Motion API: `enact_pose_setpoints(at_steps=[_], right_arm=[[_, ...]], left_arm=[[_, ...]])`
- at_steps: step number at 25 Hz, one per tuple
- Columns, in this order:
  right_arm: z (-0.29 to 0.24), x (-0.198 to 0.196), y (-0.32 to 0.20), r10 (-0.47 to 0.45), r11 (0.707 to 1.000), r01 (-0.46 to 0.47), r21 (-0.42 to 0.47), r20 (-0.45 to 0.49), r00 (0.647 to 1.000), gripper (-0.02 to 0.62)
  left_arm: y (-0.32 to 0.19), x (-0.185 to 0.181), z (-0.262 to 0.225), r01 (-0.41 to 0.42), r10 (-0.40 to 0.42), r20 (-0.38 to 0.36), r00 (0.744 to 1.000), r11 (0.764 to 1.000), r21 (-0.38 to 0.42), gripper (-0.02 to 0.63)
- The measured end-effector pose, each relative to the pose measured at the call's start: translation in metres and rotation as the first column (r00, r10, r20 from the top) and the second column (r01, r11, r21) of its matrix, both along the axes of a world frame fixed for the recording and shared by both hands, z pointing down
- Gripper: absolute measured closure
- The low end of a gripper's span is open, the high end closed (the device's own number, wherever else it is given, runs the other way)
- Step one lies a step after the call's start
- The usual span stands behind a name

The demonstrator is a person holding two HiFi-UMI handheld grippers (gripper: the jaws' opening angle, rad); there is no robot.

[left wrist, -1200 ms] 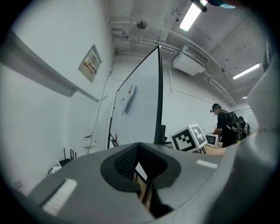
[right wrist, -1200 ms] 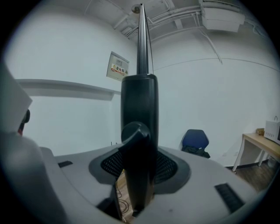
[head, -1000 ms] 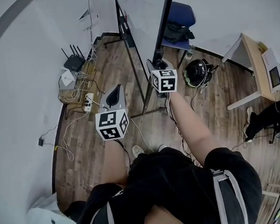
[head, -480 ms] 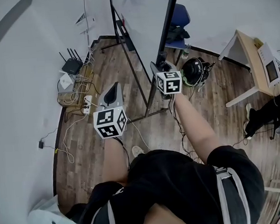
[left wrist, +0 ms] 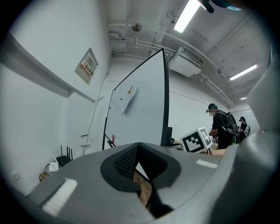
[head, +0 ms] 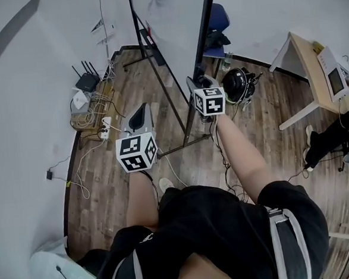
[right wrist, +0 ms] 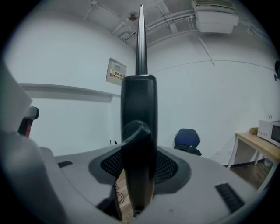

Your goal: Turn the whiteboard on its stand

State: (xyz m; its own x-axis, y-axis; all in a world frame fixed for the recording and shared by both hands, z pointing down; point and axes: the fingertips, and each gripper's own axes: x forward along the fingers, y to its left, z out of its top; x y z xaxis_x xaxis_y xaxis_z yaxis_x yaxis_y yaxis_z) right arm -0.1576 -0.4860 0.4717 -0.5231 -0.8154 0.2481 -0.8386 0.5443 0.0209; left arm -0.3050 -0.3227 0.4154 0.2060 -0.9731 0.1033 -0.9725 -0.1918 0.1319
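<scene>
Since a moment ago the person has edged forward and both grippers have travelled across the floor with them. The whiteboard [head: 172, 23] shows a slightly broader face from above than it did, so it has swung a little with the pull.

The right gripper [head: 199, 82] is clamped on the black frame edge [right wrist: 139, 100] of the whiteboard. Its jaws stand partly apart with the upright filling the gap between the pads, and that grip has not changed. The left gripper [head: 141, 111] carries nothing. Its jaws meet at the tips, and only a sliver of wooden floor [head: 106, 188] shows behind them. It hangs out to the left, well clear of the board's face, and looks toward the panel and the marker cube [left wrist: 197, 141] on the other tool.

The whiteboard stands upright on its stand, just ahead of the person. The stand's foot bar [head: 187, 146] lies on the floor near their feet. A blue chair [head: 216, 16] sits beyond the board's far side.

I judge the turn is under way but far from finished, with one gripper doing all the work at the edge. The small swing suggests the board is giving to the pull. Loose cables [head: 223, 156] run by the foot bar and could snag if the stand drags instead.
</scene>
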Motion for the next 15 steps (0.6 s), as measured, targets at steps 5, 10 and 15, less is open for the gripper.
enact_pose_setpoints(at_steps=[5,10,15], right_arm=[[-0.001,0.038,0.021,-0.009,1.0,0.009,0.005,0.007,1.0,0.41],[-0.003,0.081,0.051,-0.001,1.0,0.001,0.015,0.009,1.0,0.41],[-0.002,0.118,0.078,0.006,1.0,-0.006,0.014,0.011,1.0,0.41]], left_arm=[[0.034,0.041,0.0,0.01,-0.01,0.027,1.0,1.0,0.0,0.597],[0.073,0.077,0.011,0.025,-0.024,0.053,0.998,0.999,-0.02,0.597],[0.109,0.103,0.022,0.039,-0.036,0.06,0.998,0.998,-0.041,0.597]])
